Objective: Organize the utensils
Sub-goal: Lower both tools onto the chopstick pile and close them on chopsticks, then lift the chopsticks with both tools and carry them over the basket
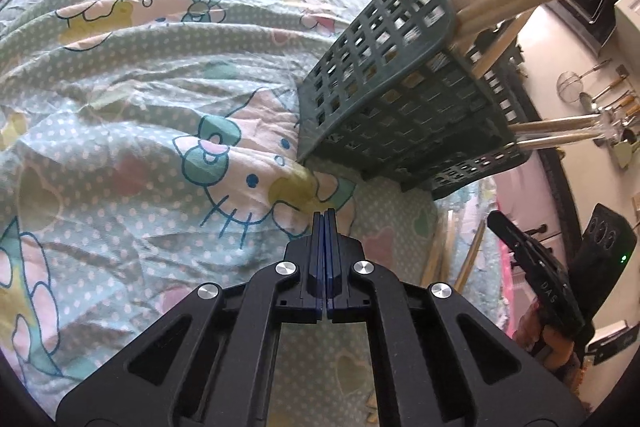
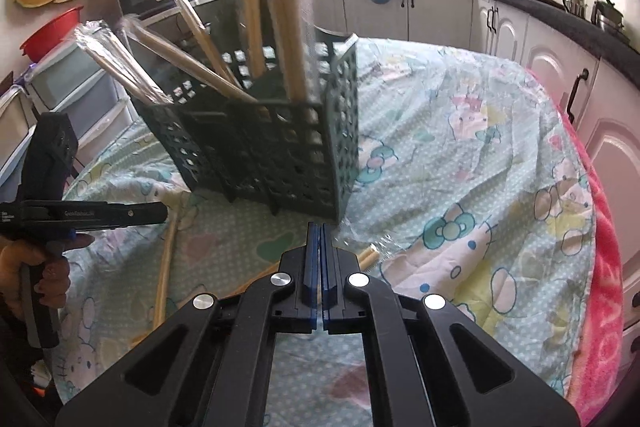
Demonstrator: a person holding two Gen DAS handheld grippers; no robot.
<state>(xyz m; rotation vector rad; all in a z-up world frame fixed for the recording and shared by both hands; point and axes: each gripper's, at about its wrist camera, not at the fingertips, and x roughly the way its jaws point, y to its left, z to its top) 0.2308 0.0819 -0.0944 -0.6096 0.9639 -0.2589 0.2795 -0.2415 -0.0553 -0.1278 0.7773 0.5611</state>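
- The table (image 2: 500, 155), under a cartoon-print cloth, spreads out ahead of and below both my claws; most of the cloth I can see is bare.
- The green basket (image 2: 280, 147) stands on the cloth just ahead of my right claw (image 2: 319, 227) and ahead and to the right of my left claw (image 1: 324, 215).
- Several wrapped pairs of chopsticks (image 2: 280, 7) already stand in the basket, leaning out over its rim, so I judge a good share of the sorting done.
- Both claws are pressed together with nothing between the pads; I am carrying nothing at this moment.
- A few pieces remain loose on the cloth. A long bare stick (image 2: 166, 267) lies to the left of my right claw, below the tip of the left one as that view shows it.
- A wrapped pair (image 2: 370, 253) lies just right of my right claw's tip, its clear wrapper crumpled toward the foot of the basket.
- Another stick seems to run under my right claw, but the fingers hide most of it.
- A small pale piece further right on the cloth is too small for me to identify.
- I judge what is left is to collect these last sticks and stand them in the basket.
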